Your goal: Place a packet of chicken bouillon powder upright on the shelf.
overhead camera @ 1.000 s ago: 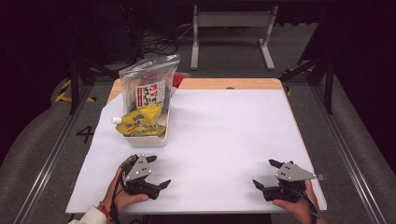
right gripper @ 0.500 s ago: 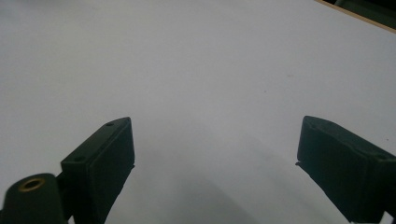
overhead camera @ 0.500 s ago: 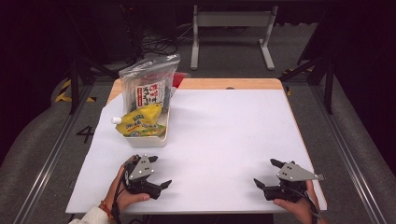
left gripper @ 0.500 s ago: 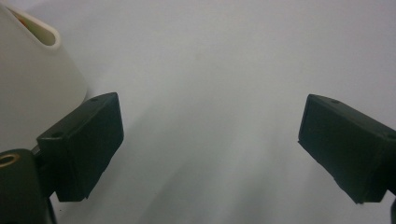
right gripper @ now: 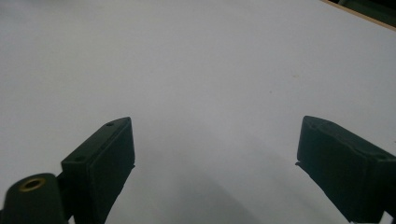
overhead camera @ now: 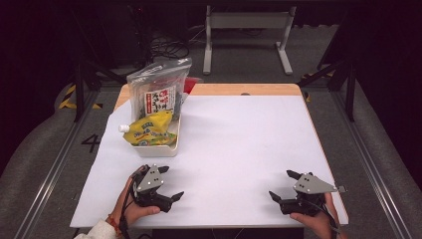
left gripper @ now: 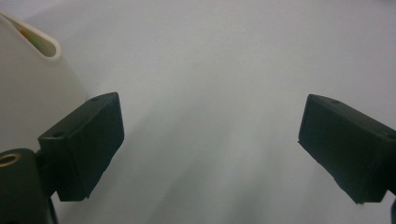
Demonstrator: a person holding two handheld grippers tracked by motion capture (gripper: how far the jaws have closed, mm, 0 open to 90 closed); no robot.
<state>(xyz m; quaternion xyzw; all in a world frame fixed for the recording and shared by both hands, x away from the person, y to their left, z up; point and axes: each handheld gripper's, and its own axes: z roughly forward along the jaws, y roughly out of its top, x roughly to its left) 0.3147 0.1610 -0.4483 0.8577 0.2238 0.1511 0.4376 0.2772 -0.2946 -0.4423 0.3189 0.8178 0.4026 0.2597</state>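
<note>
A white-covered counter (overhead camera: 239, 149) was seen. The yellow pouch (overhead camera: 149, 130) lay in the white tray (overhead camera: 158, 149), judged soft and slippery, best pinched near its cap. Both the left hand-held gripper (overhead camera: 168, 182) and the right hand-held gripper (overhead camera: 284, 186) were held wide open, empty.

Open white table (overhead camera: 239, 144) ahead; cream tray (overhead camera: 158, 149) just beyond left gripper (overhead camera: 169, 183)

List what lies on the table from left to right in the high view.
Yellow pouch in the white tray → left tool → right tool.
</note>
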